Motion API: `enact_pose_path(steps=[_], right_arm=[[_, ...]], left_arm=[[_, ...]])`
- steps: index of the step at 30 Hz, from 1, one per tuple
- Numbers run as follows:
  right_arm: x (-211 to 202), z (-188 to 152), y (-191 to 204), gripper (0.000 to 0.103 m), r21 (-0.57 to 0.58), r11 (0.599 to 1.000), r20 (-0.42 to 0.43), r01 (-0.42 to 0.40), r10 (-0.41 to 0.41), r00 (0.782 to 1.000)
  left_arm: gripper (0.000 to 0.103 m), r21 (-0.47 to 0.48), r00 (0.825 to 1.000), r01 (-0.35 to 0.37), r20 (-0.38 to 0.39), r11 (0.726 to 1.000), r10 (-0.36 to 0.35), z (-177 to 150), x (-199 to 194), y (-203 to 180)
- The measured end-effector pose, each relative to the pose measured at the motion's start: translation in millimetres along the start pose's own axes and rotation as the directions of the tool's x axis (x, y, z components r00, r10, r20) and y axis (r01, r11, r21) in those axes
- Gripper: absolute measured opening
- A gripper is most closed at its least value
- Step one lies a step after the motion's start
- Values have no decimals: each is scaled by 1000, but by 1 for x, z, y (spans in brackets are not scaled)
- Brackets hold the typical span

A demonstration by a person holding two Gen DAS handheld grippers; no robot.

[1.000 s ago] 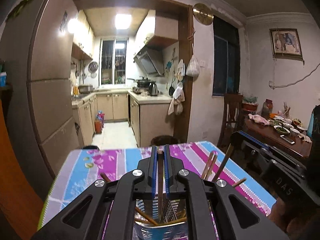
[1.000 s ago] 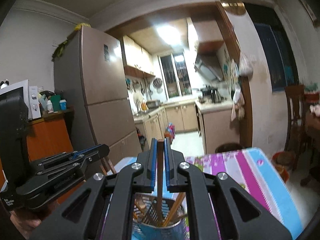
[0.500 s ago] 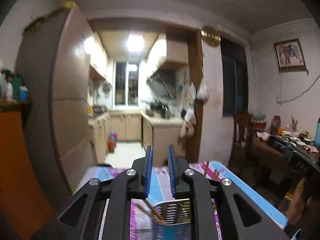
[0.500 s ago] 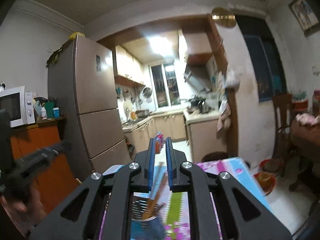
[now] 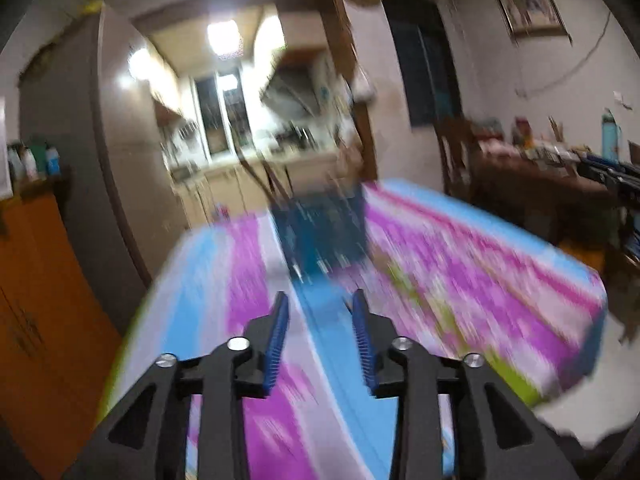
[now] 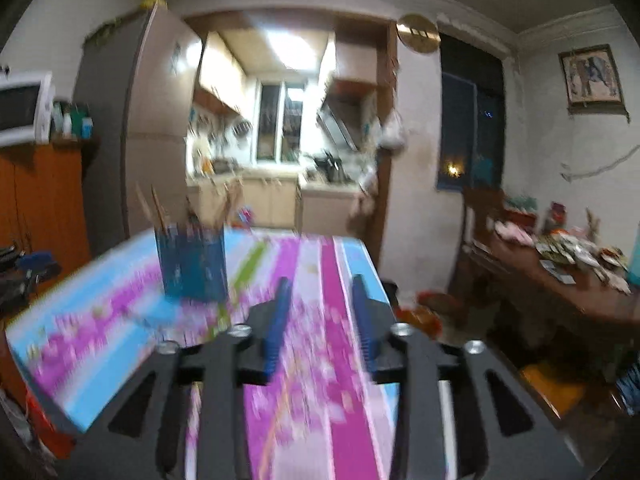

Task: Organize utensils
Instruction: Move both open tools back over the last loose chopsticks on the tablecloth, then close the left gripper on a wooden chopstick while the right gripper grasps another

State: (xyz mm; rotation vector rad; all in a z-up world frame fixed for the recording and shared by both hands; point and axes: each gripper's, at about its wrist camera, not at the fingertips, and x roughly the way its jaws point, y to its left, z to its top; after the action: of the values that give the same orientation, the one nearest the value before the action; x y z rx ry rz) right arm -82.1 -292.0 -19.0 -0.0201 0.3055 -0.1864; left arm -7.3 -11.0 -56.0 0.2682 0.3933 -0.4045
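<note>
Hovering over the striped tablecloth (image 5: pixel 460 264), left gripper (image 5: pixel 320 300) and right gripper (image 6: pixel 320 284) both spread wide, holding nothing; blue utensil holder (image 6: pixel 191 262) with chopsticks (image 6: pixel 150 208) stands near the cloth's far-left edge, blurred.

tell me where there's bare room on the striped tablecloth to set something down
Bare cloth lies between the blue utensil holder and the right hand-held gripper, and along the striped tablecloth toward its far edge. The holder's corner is taken.

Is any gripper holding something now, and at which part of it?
Nothing is held. The left gripper and the right gripper are both open, with only the tablecloth between their fingers.
</note>
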Motion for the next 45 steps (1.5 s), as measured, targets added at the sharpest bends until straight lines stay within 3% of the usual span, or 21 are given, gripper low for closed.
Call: enact_pose_path(steps=[2,5,7,10,14,19,23,28,45], right_arm=[[-5,-23,8,54,-3,1000,-21,7,-7,1000],[-12,-63,23,71,-13,1000,-44,9,-9,999],[-12,-84,34,73,0,1000,-56,26,-26,998],[-12,-106,46,72,42,999,-73,18,-15,997],[-11,-119,53,56,36,998,-74,50,-47,996],[-4,-130,54,39,54,998,-107,44,-38,994],[2,-133,57,30,38,999,-123,35,-30,992],[16,-136,54,14,45,999,-171,21,-13,985],[17,-148,47,13,32,999,-101,-31,34,994]], left_arm=[[42,-38,996,54,-66,998,-56,-34,-1,-17],[46,22,996,39,-76,999,-37,-65,-3,-46],[50,77,996,37,-79,996,-31,-79,-2,-64],[59,82,996,35,-82,996,-28,-92,1,-78],[59,79,995,5,-95,997,3,-99,12,-82],[58,65,997,-47,-51,997,50,-103,15,-83],[49,59,998,-50,-39,997,52,-104,15,-83],[46,51,998,-47,-30,998,49,-105,16,-83],[46,-1,996,-51,73,999,51,-118,14,-82]])
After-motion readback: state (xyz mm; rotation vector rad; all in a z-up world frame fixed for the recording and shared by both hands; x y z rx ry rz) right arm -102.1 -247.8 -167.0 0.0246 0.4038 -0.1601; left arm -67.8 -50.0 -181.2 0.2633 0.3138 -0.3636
